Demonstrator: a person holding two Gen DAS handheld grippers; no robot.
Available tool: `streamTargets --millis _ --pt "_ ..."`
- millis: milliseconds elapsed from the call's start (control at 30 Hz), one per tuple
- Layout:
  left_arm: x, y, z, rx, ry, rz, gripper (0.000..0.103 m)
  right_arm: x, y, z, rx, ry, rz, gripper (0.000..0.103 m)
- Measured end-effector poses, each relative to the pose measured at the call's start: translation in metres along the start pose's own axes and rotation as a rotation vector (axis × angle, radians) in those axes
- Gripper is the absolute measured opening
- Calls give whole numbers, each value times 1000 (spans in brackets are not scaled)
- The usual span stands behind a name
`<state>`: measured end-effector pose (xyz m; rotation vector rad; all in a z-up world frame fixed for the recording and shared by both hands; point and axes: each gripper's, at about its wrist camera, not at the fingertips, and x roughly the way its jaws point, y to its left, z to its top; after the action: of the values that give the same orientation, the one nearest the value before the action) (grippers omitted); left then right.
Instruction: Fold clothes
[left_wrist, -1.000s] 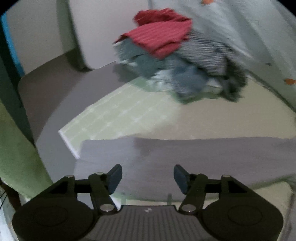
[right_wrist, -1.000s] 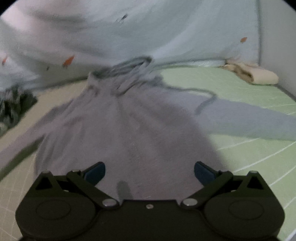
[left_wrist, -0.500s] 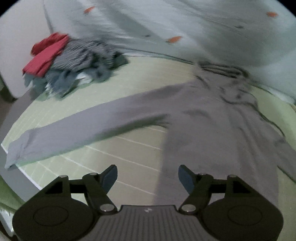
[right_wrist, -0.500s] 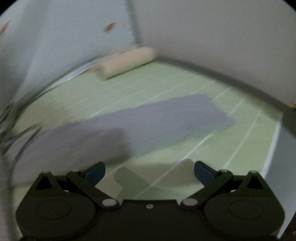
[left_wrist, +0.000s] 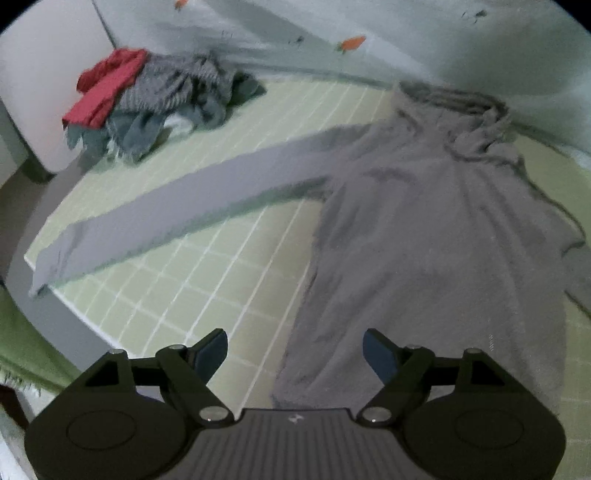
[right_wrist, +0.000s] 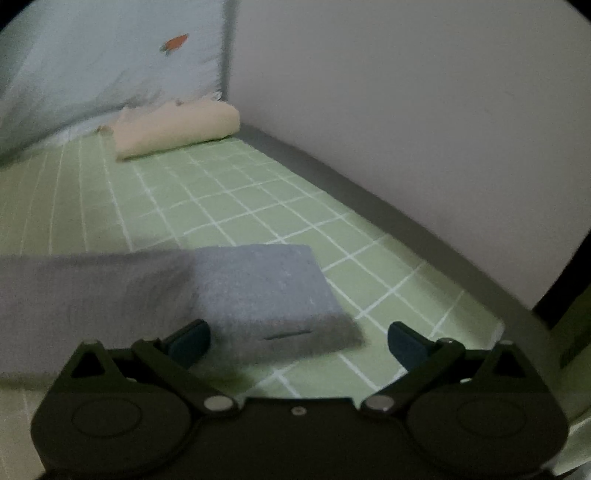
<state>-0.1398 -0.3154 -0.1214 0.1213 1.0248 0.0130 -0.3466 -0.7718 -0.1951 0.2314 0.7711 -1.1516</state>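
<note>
A grey hoodie lies spread flat on the green gridded mat, hood bunched at the far end against the pale sheet. One sleeve stretches straight out to the mat's left edge, its cuff drooping over the corner. The other sleeve lies flat toward the mat's right side, with a small dark slit near its squared cuff. The fabric is plain and soft-looking; no label or writing can be read on it.

The left gripper hangs over the hoodie's lower hem, jaws opening, nothing pinched between them. The right gripper is spread wide above the cuff, pads clear of the cloth.

Beyond the hoodie's left sleeve sits a pile of red, striped and blue clothes. Past the right sleeve, a cream roll lies at the mat's far corner by the wall.
</note>
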Motion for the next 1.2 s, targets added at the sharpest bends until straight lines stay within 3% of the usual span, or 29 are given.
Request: streamTargets --millis 133,233,400,467,533,600,667,800,900,967,1067,1200 --pt "23 8 -9 -12 80 -10 81 -27 19 -9 -65 14 79 103" --pt "40 17 -13 -18 129 -66 81 -50 39 -25 -104 41 150 103" --pt "64 25 -13 31 185 -242 78 -90 75 -50 -170 68 228 103" --pt "65 23 -7 89 173 -298 60 -106 89 -59 -195 75 244 103" --pt "64 22 0 145 162 -371 17 -118 106 -65 -208 77 250 103" --pt "65 26 9 158 167 -425 12 -131 124 -73 -219 76 265 103" --pt "63 33 18 178 145 -447 11 -143 143 -81 -234 69 282 103" --pt "52 71 48 122 48 -451 10 -172 178 -89 -255 22 308 103" --pt "51 101 75 49 -46 -410 10 -194 199 -92 -249 -13 341 103" --pt "65 118 86 22 -46 -367 10 -203 210 -96 -219 -4 380 103" --pt "89 128 88 84 6 -323 13 -212 226 -105 -149 42 445 103" --pt "94 134 81 172 4 -359 20 -220 239 -114 -41 101 575 93"
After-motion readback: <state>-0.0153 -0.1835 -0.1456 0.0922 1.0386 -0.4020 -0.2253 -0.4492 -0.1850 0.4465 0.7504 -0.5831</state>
